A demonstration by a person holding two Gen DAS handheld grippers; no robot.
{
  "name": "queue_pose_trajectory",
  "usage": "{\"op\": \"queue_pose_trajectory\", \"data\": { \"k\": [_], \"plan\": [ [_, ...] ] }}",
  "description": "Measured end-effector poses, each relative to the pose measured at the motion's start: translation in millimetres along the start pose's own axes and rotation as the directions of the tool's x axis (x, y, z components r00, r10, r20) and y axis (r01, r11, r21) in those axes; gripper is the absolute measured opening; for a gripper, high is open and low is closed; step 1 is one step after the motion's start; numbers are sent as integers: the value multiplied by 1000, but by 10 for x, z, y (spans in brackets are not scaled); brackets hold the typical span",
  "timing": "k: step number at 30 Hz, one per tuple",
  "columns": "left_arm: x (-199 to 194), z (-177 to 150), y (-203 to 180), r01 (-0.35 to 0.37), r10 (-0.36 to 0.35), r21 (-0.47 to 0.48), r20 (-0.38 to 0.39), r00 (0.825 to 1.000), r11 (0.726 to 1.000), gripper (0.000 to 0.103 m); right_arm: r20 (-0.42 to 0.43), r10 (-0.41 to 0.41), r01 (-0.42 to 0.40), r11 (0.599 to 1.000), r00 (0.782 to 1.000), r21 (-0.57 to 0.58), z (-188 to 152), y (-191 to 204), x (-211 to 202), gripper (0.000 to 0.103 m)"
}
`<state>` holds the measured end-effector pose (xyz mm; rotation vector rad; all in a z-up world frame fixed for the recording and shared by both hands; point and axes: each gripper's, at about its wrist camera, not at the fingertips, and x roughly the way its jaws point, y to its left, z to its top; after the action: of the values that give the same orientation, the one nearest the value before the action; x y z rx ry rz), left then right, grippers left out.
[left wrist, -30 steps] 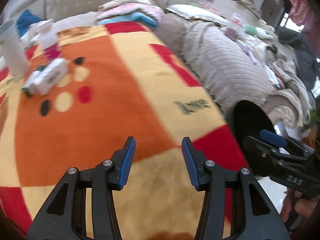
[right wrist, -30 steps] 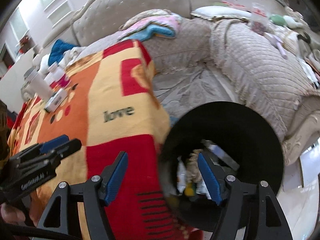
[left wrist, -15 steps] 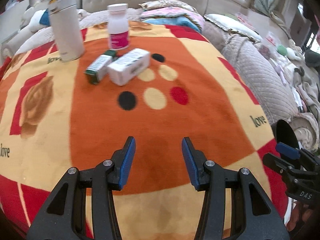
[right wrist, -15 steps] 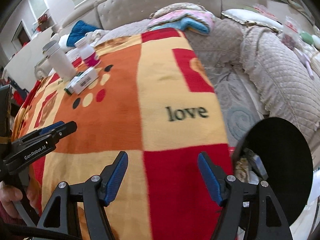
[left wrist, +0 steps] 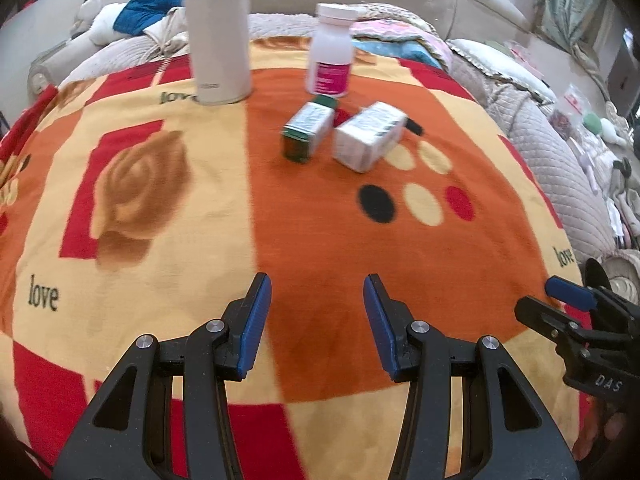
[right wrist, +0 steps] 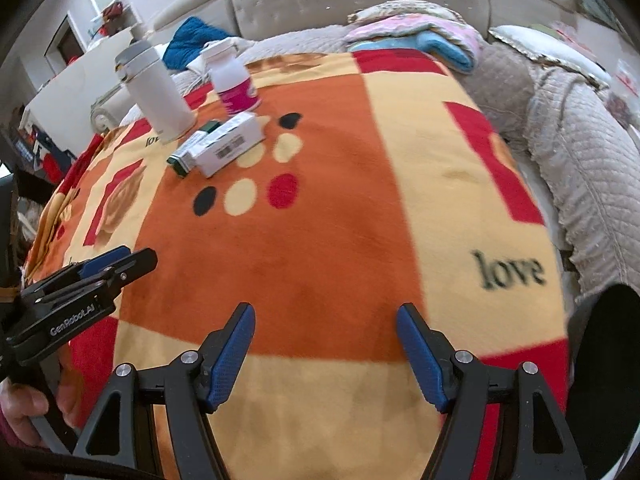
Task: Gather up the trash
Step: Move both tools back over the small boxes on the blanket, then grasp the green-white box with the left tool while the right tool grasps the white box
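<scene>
Living room, quilted beige sofa [right wrist: 580, 152] wrapping round a table covered by an orange, yellow and red blanket [left wrist: 320, 240] printed with roses, dots and the word "love" in several spots. Far end of the blanket holds the clutter: a white box [left wrist: 368, 136] lying on its side just beside a green-ended box [left wrist: 308, 130], both with print too blurred to read; on the right wrist view the white box [right wrist: 228, 144] shows a barcode, digits illegible. Behind them a white pill bottle [left wrist: 331, 54] with a magenta label, text unreadable, and a tall white flask [left wrist: 219, 36], its top cut off by the frame edge in the left view. Black trash bin [right wrist: 608, 368] sits off the table's right edge, only part of its rim in frame, contents hidden. Left gripper [left wrist: 316, 320] hovers over the near blanket, blue pads spread wide, nothing between them. Right gripper [right wrist: 326, 352] likewise gaping wide and empty, near the front edge, well apart from the boxes. Readable writing: "GenRobot.AI" on the left gripper's body in the right view, "DAS" on the right gripper's body in the left view. Folded pink and blue blankets [right wrist: 420, 36] lie on the sofa behind; a blue cloth [left wrist: 148, 4] further left.
</scene>
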<state>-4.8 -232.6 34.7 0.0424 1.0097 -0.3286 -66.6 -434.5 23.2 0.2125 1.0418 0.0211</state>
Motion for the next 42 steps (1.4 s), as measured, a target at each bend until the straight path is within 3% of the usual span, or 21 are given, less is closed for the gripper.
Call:
{"op": "queue_pose_trajectory", "data": {
  "k": [11,18,24,29,33,36,42],
  "plan": [
    [-57,36,603,-33,33,-79,3,999,996,46,-4,61,-61,998,998,-5,697,501,477,71],
    [-61,0,831,-11,10,-128,-9,1000,992,46,12,97,-98,990,995,100,1204,588,750,71],
    [-32,-2,886,2,-4,-141,-13,1000,990,46,-22,101,-96,982,995,159,1402,624,1009,71],
    [-15,10,879,4,-6,-138,-11,1000,990,46,-16,78,-76,992,997,99,1417,691,1024,71],
    [-16,5,862,1,-2,-138,-10,1000,990,46,-20,96,-96,995,995,40,1393,711,966,45],
    [-17,14,860,4,-6,-140,-12,1000,990,46,-21,76,-77,997,997,-19,1381,720,857,38],
    [3,79,835,29,-31,-160,-7,999,987,46,-36,60,-63,995,998,-77,1280,577,613,35]
  ]
}}
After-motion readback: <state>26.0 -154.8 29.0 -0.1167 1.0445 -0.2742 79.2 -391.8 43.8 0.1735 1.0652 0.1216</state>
